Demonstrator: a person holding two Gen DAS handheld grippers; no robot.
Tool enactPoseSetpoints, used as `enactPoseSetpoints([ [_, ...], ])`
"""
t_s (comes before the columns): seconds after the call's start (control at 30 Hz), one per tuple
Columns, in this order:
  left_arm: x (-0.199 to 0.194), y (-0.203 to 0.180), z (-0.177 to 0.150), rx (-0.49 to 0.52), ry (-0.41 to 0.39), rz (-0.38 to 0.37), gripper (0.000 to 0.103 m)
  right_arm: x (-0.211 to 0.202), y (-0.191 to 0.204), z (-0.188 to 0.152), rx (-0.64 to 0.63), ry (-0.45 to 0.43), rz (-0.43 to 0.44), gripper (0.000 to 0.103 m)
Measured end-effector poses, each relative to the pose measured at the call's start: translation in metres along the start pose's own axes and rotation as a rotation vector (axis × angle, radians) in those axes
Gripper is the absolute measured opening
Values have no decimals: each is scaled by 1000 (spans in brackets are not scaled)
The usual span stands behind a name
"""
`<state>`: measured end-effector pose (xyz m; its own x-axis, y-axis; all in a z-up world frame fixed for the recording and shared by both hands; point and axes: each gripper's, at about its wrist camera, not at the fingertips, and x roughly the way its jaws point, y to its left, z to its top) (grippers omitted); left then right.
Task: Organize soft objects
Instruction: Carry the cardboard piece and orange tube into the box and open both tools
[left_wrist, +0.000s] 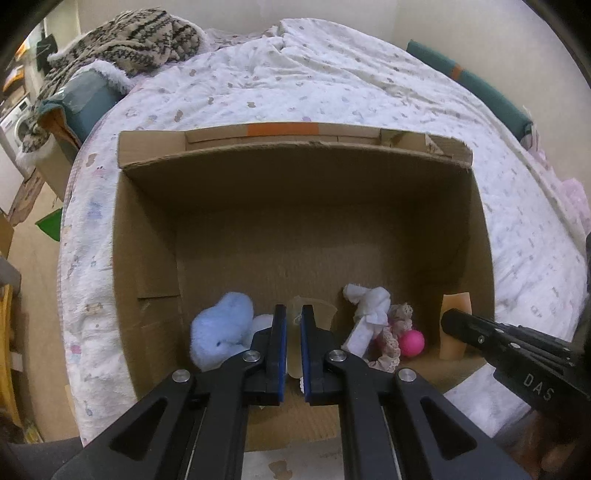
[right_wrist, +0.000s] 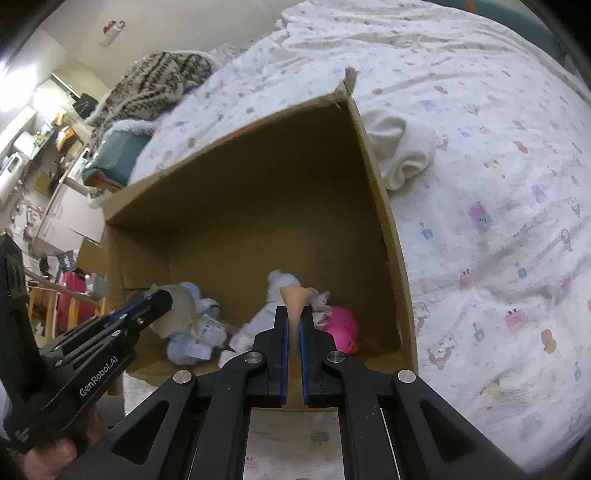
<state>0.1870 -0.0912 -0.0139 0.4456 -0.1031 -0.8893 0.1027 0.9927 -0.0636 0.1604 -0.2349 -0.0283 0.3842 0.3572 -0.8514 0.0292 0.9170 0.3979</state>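
Observation:
An open cardboard box (left_wrist: 147, 236) sits on the bed, also in the right wrist view (right_wrist: 384, 206). Inside lie a light blue plush (left_wrist: 221, 328), a knotted white cloth (left_wrist: 369, 314), a lace scrunchie (left_wrist: 395, 332) and a pink toy (left_wrist: 412, 343). My left gripper (left_wrist: 293, 350) is shut on a pale translucent soft piece (left_wrist: 314, 310) inside the box. My right gripper (right_wrist: 293, 332) is shut on a peach soft piece (right_wrist: 293, 299), seen upright at the box's right side in the left wrist view (left_wrist: 456, 325). A white rolled cloth (right_wrist: 402, 147) lies on the bed beside the box.
The bed has a white patterned quilt (left_wrist: 332, 81). A knitted patterned blanket (left_wrist: 136, 37) is heaped at the far left over a teal cushion (left_wrist: 92, 103). A teal bolster (left_wrist: 480, 88) runs along the right wall. Furniture and clutter fill the floor at left (right_wrist: 55, 166).

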Motion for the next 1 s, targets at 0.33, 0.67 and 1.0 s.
enactPoseSetpoints([
  [0.33,20,-10,-5,18,37,26,7,11,-3,-2,2,43,-56,7],
  [0.67,17,-15,-7,24,40,31,14,10,-7,0,27,37,-49,8],
  [1.0,1,-5,-7,-27,28,28,63,0,-8,-1,25,15,-28,15],
])
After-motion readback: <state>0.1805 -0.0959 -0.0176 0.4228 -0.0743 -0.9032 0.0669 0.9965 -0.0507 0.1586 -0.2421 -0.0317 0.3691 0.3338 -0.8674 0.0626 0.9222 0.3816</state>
